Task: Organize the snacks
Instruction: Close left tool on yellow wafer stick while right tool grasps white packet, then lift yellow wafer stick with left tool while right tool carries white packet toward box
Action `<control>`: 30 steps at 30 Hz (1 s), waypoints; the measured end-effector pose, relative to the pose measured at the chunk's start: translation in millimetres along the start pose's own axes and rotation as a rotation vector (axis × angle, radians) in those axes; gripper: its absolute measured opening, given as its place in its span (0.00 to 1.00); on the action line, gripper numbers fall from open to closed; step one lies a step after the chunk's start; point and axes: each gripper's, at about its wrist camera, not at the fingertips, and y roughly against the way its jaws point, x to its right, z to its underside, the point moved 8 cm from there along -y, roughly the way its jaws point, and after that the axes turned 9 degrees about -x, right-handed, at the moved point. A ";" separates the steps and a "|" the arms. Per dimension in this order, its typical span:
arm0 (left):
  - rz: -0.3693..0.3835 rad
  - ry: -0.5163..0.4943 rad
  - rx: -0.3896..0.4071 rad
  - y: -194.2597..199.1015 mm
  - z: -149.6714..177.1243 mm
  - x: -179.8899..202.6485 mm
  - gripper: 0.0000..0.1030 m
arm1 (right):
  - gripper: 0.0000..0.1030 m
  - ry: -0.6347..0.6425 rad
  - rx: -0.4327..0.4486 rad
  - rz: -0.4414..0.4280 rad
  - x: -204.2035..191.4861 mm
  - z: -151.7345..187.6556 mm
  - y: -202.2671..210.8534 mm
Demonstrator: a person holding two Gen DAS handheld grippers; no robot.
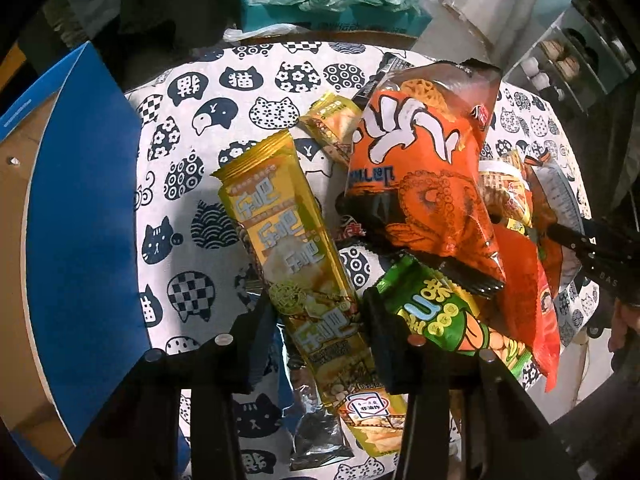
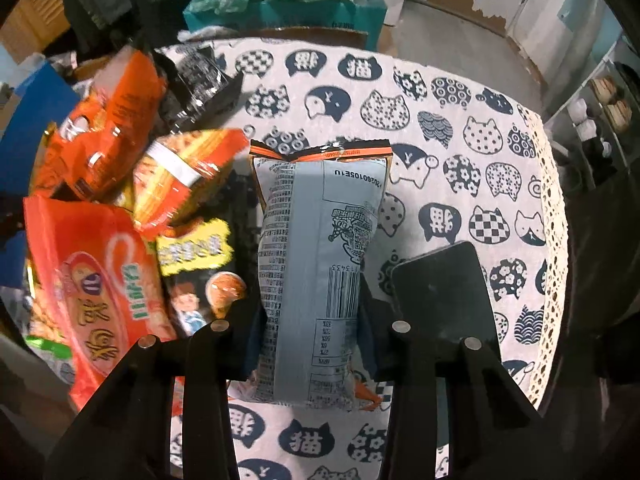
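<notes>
A long gold snack packet [image 1: 280, 232] lies lengthwise on the cat-print tablecloth [image 1: 192, 168], and my left gripper [image 1: 319, 320] is shut on its lower half, a pad against each side. In the right wrist view a grey packet [image 2: 316, 220], printed back and barcode up, is pinched at its waist by my right gripper [image 2: 312, 320]. That same grey packet [image 1: 556, 192] and black fingers [image 1: 576, 240] show at the far right of the left wrist view.
Between the two grips lies a heap: an orange octopus bag [image 1: 424, 168], a green packet [image 1: 436, 316], a red bag [image 2: 92, 280]. A blue box flap [image 1: 80, 220] stands left. A black flat slab [image 2: 440, 292] lies right of the grey packet, near the lace edge [image 2: 556, 208].
</notes>
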 end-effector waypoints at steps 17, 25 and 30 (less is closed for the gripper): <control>0.023 -0.039 0.047 28.9 5.8 -4.1 0.34 | 0.37 0.037 0.042 -0.012 -29.6 -3.4 26.5; 0.034 -0.058 0.104 54.7 10.0 -0.2 0.33 | 0.36 0.050 0.101 -0.032 -44.9 -8.1 50.4; 0.015 -0.079 0.167 76.0 13.4 3.8 0.31 | 0.36 0.058 0.142 -0.040 -53.1 -11.4 67.4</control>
